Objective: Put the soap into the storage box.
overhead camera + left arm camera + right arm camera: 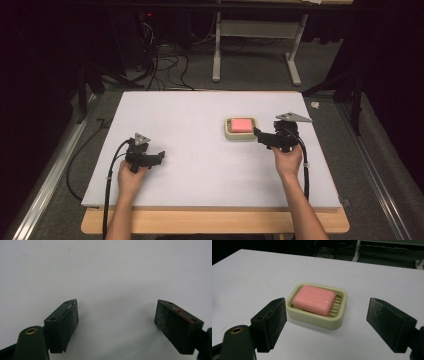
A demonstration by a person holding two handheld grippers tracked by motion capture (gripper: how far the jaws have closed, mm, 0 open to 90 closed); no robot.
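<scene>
From the high view, I hold my left claw (pixel 159 156) low over the near left part of the white counter (pixel 200 165), with bare white surface all around it and its cable trailing back past my forearm toward the near edge. My right claw (pixel 257 134) sits on the right side of the counter, its tips pointing left at the cream soap dish (pixel 240 128), just beside the dish's right edge; whether they touch it I cannot tell from up here. The pink soap bar (pixel 241 124) lies inside the dish, right of the counter's centre and well apart from my left claw. Beyond the far edge, a pale frame (pixel 257 47) stands on the dark floor among loose cables. In the left gripper view, my left claw (pixel 116 317) is spread wide, both dark pads (pixel 67 322) hovering over plain white counter (pixel 112 270) with nothing between them. In the right gripper view, my right claw (pixel 327 317) is also spread wide and holds nothing; the soap dish (pixel 317 317) rests on the counter (pixel 249 277) just ahead of the gap, a little nearer my left jaw. The soap bar (pixel 314 300) lies flat on the dish's ribbed floor, slightly askew, with a few ribs showing bare along its right side.
</scene>
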